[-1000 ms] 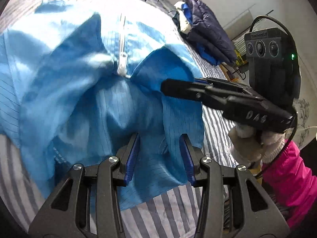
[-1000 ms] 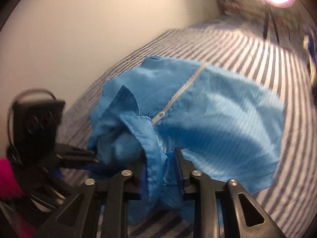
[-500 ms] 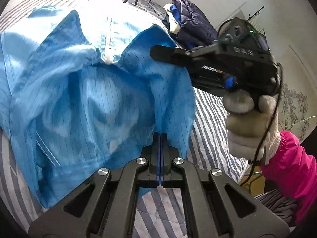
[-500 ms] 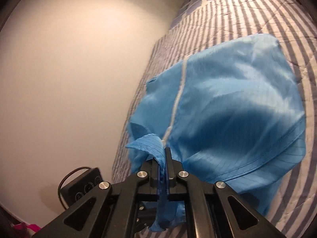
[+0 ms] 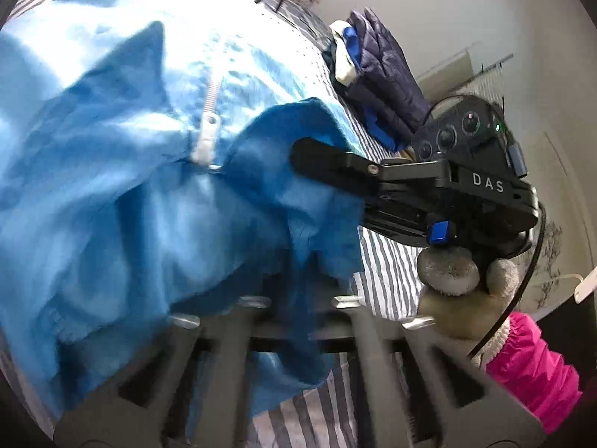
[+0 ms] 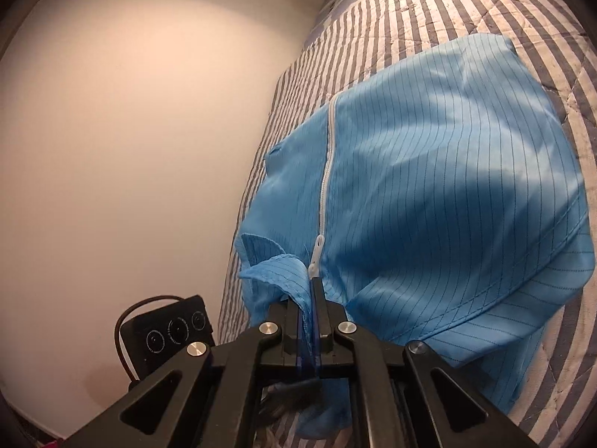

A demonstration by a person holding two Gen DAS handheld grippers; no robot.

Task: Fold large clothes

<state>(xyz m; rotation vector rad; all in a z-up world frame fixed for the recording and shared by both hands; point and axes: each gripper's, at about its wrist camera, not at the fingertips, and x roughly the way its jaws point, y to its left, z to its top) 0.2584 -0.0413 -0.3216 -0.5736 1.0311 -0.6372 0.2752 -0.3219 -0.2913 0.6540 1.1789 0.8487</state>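
the light blue pinstriped zip-front garment lies on the grey-and-white striped bed cover, its near end lifted off the bed. the right hand-held gripper has its jaws pressed together on the collar edge just beside the white zipper pull, probably so the front can be carried over in a fold. the left hand-held gripper is blurred and draped in cloth; its jaws seem to hold fabric, but i cannot tell for sure. a wall runs close along one side of the bed, so open room lies toward the far end, past the hem. a dark navy quilted jacket sits well apart.
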